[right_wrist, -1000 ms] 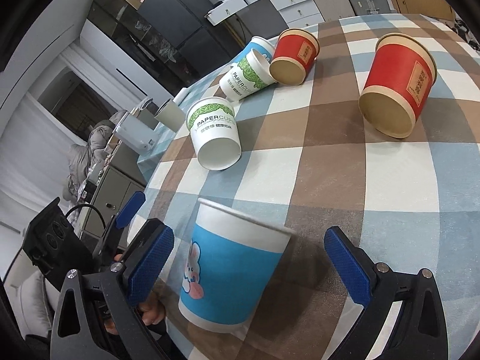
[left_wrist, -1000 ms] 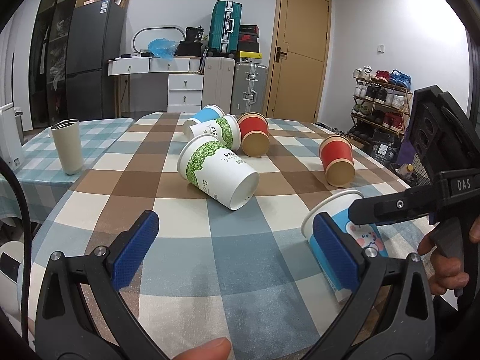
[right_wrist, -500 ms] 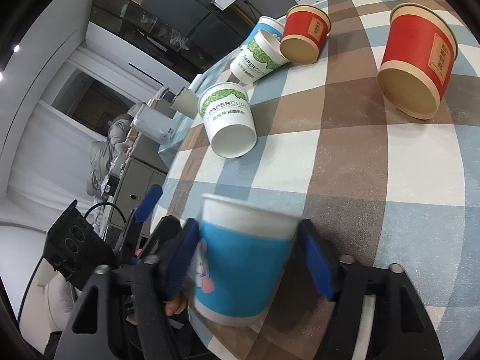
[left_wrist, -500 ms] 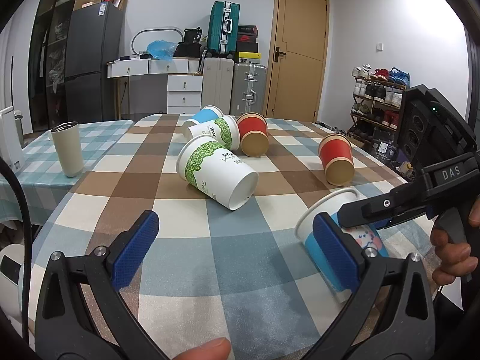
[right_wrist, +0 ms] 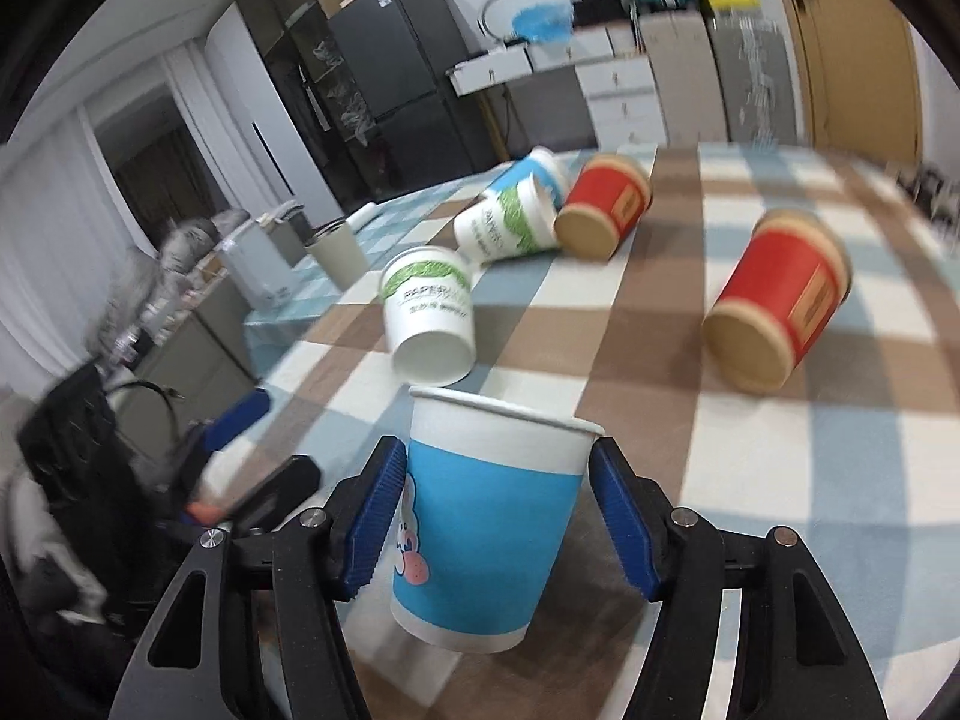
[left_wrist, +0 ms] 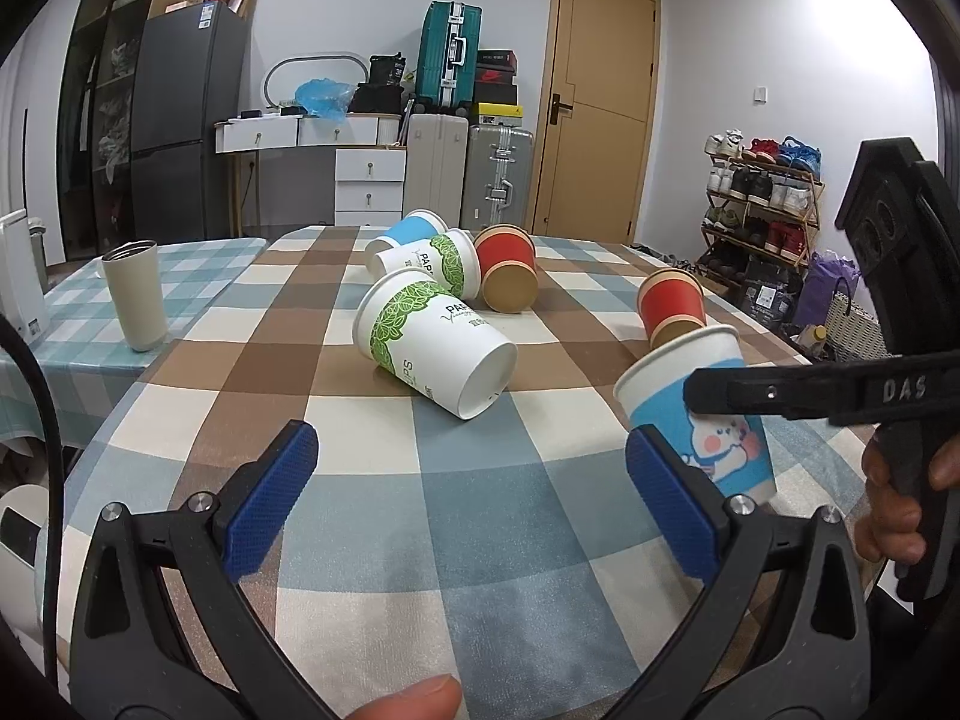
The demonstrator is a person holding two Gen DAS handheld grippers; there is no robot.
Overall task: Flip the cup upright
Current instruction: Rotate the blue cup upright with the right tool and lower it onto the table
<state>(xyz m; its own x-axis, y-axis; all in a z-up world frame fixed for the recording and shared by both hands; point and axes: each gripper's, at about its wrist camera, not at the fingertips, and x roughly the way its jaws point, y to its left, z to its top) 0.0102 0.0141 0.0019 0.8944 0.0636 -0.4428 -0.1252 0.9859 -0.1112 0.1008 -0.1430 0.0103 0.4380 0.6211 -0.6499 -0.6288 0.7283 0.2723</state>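
The right gripper [right_wrist: 492, 516] pinched the blue cartoon paper cup [right_wrist: 480, 528] mid-rotation, rim tilted upward, apparently clear of the checked tablecloth [left_wrist: 480, 498], though blur obscured contact; the left gripper [left_wrist: 474, 498] hung spread, empty; next: level the base, lower, release.

On the checked desk [left_wrist: 372, 516] stands a beige tumbler [left_wrist: 135, 295]. Behind are a dark fridge [left_wrist: 180, 120], suitcases [left_wrist: 449, 60] and a shoe rack [left_wrist: 759, 192].

Cups [left_wrist: 437, 350] lie on the table [left_wrist: 360, 516], tumbler [left_wrist: 134, 295] at left
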